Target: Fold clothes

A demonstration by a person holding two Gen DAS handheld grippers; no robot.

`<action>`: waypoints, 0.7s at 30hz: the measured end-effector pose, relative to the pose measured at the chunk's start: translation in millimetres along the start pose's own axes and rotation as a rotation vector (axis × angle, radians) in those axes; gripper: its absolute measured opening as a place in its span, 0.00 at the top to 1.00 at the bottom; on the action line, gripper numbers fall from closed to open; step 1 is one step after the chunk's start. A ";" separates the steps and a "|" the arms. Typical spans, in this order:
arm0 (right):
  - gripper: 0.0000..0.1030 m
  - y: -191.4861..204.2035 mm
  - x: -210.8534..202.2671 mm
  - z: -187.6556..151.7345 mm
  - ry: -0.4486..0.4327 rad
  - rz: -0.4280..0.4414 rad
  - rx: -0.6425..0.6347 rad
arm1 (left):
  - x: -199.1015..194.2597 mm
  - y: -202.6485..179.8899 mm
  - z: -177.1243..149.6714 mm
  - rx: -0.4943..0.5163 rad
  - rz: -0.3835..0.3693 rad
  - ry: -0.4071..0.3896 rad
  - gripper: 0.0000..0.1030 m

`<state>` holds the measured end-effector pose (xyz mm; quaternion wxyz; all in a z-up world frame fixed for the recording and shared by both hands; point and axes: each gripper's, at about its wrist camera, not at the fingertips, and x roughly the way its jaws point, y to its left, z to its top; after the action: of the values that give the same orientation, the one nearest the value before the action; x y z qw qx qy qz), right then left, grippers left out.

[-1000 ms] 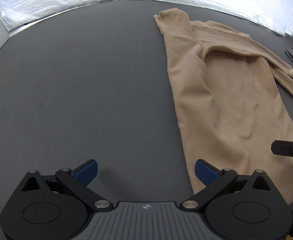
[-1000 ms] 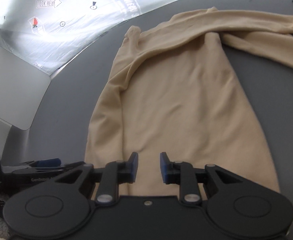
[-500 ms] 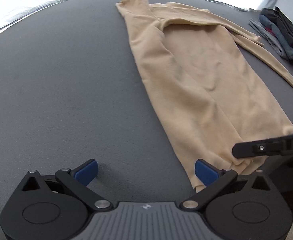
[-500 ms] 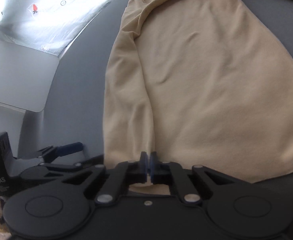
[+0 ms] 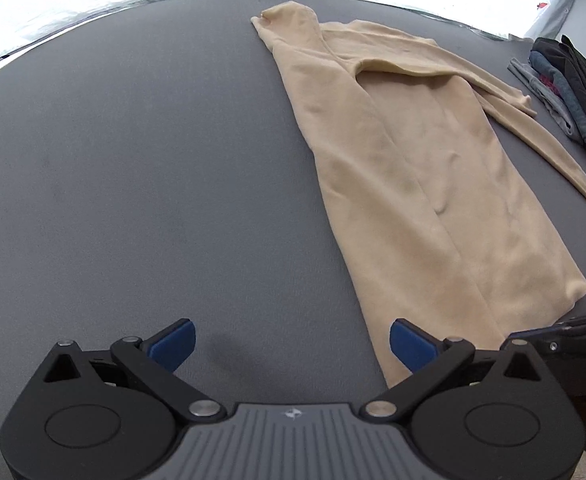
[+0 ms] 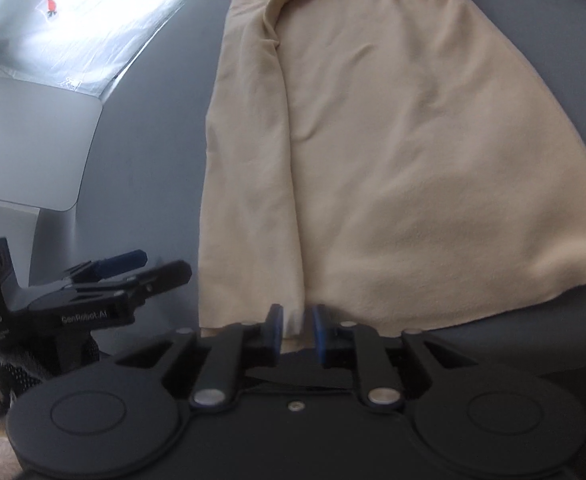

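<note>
Tan long-sleeved top [image 5: 433,184] lies flat on the dark grey table [image 5: 133,160], running from the upper centre of the left wrist view down to the lower right; one sleeve is folded across the chest, the other trails toward the right edge. A stack of dark folded clothes [image 5: 565,84] sits at the upper right, well apart from the top, probably items already finished. Left gripper [image 5: 291,344] hovers at the bottom of the frame, jaws spread wide, holding nothing; its right pad is just beside the hem's near-left corner, likely staged to take that corner. Right gripper [image 6: 297,330] sits at the bottom centre of its view with jaws at a narrow gap, the hem edge between the blue pads [image 6: 319,330]; whether cloth is actually pinched cannot be told, since a gap shows. Judgement: both tools gather at the hem so that the bottom can be lifted toward the collar. Risk: only one layer caught, fold skews.
</note>
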<state>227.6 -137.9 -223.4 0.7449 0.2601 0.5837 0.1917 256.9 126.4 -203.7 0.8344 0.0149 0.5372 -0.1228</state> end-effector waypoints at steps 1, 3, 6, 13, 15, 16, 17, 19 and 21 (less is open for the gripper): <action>0.57 0.2 -8.3 3.0 -0.022 0.006 -0.010 | -0.6 -0.4 5.7 0.002 0.001 -0.013 0.01; 0.52 -3.2 -24.0 12.4 -0.080 0.016 -0.010 | -1.4 -3.2 18.4 0.008 0.007 -0.045 0.01; 0.22 -14.2 -46.1 31.2 -0.188 -0.003 0.022 | 1.0 -11.0 38.2 0.022 0.007 -0.084 0.01; 0.12 -68.4 -73.0 79.2 -0.439 -0.045 0.214 | 6.5 -30.0 91.8 0.065 0.011 -0.187 0.01; 0.12 -84.3 -74.4 99.6 -0.511 -0.079 0.256 | 10.9 -30.3 110.5 0.049 0.011 -0.203 0.01; 0.12 -92.9 -75.9 109.9 -0.541 -0.101 0.273 | 14.1 -29.5 120.2 0.036 0.008 -0.206 0.01; 0.12 -101.7 -77.9 121.7 -0.570 -0.132 0.290 | 17.8 -28.2 130.6 0.023 0.006 -0.210 0.01; 0.12 -117.8 -81.2 152.7 -0.635 -0.241 0.320 | 27.1 -26.1 150.1 0.003 0.007 -0.215 0.01; 0.13 -133.5 -85.7 183.9 -0.677 -0.358 0.305 | 44.4 -21.0 172.9 -0.022 0.018 -0.199 0.01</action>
<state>382.4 -324.2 -205.3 0.8694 0.3101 0.3635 -0.1261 424.1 70.5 -168.4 0.8849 -0.0017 0.4527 -0.1101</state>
